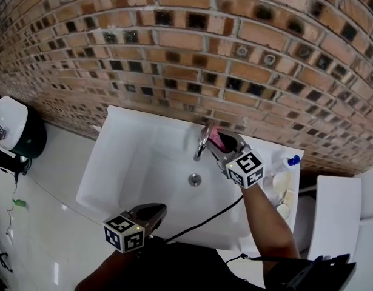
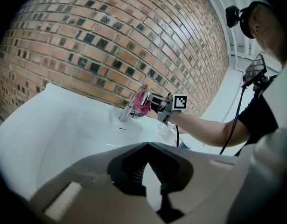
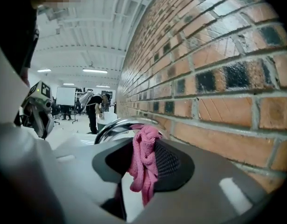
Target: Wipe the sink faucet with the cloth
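At the left of the head view, our left gripper (image 1: 154, 211) hung low by the near edge of the white sink (image 1: 113, 174). Its jaws were closed tip to tip. In its own view the tips met over the basin with nothing caught between them, and only a thin wedge of white showed behind the dark pads. A black cable (image 1: 204, 221) ran from near it across the sink's front toward our right forearm.

In the middle of the basin we saw the round drain (image 1: 194, 179). Just behind the drain stood the chrome faucet (image 1: 202, 143), at the sink's back edge below the brick wall (image 1: 235, 53).

Directly to the right of the faucet was our right gripper (image 1: 222, 142), with its marker cube turned up toward the head camera. Its jaws were clamped on the pink cloth (image 3: 144, 164). In the right gripper view the cloth was bunched between the two pads. A fold rose above them and a loose tail hung down below. The bright curve of the faucet lay immediately behind the cloth. In the left gripper view the pink wad sat against the upper part of the faucet, on the side nearer the wall.

Farther right, on the sink's flat corner, a clear bottle with a blue cap (image 1: 287, 162) lay well apart from the faucet.
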`<state>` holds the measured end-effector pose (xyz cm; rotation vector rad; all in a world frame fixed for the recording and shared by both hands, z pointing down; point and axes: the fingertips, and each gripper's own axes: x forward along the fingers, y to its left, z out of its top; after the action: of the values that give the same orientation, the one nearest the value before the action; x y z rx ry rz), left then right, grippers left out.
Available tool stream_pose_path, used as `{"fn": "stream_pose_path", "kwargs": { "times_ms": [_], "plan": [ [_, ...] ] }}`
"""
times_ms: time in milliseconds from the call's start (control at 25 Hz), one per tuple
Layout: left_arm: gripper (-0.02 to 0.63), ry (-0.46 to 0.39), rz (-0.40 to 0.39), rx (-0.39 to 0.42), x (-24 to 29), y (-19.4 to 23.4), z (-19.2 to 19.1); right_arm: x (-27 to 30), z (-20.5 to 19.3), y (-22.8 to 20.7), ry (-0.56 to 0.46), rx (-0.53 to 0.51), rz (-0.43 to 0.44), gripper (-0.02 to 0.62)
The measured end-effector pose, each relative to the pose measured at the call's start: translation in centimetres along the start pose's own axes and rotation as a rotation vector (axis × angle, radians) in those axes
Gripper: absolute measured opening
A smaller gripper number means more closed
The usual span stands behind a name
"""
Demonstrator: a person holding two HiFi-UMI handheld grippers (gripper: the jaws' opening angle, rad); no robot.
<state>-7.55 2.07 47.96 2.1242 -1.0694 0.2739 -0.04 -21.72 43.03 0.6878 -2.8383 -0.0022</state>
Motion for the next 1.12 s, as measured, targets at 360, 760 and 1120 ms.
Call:
{"fn": "stream_pose_path", "kwargs": {
  "times_ms": [360, 760, 1120],
  "plan": [
    [0.006, -0.005, -0.008, -0.031, 1.5, -1.6, -0.6, -1.3, 0.0, 3.5, 0.065, -0.215, 0.119, 0.123],
    [0.006, 0.003, 0.014, -0.038, 2.3, -2.6, -1.6, -2.1, -1.4, 5.6, 0.085, -0.315, 0.162, 0.120],
    [0.006, 0.001, 0.052, -0.029, 2.1, -1.9, -1.3, -3.0, -4.3, 7.7, 0.123, -0.278, 0.215, 0.120]
  ]
}}
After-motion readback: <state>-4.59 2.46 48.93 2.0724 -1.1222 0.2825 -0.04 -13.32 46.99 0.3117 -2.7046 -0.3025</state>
